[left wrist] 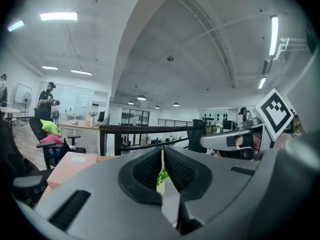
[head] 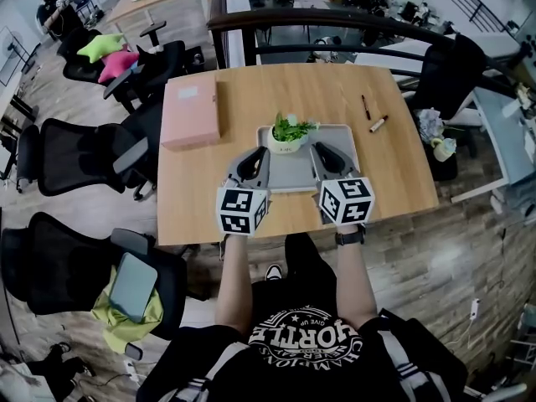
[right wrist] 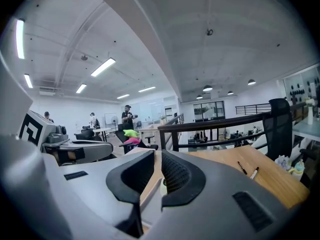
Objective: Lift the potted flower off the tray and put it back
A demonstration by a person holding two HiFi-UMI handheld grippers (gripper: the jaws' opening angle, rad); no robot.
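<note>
The potted flower (head: 288, 134), green leafy sprigs in a rounded white pot, stands at the far edge of the tray (head: 293, 176). The tray is a flat grey rectangle with rounded corners and a low raised rim, lying near the middle of the pale wooden tabletop (head: 251, 90).

The left hand-held gripper (head: 254, 156) is over the tray's near left part. Its ribbed black pads are brought together with only a hairline slit between them, and they hold nothing. The right hand-held gripper (head: 318, 149) is over the near right part, its jaws a little apart and empty. The two tips sit just beside the pot, one on each side.

A matte pink box (head: 191, 111) lies left of the tray, with open wood between them. A dark pen (head: 366, 107) and a pale marker (head: 378, 124) lie to the far right. Black office chairs (head: 75, 153) crowd the tabletop's left edge, and a dark railing (head: 335, 23) runs beyond its far edge.
</note>
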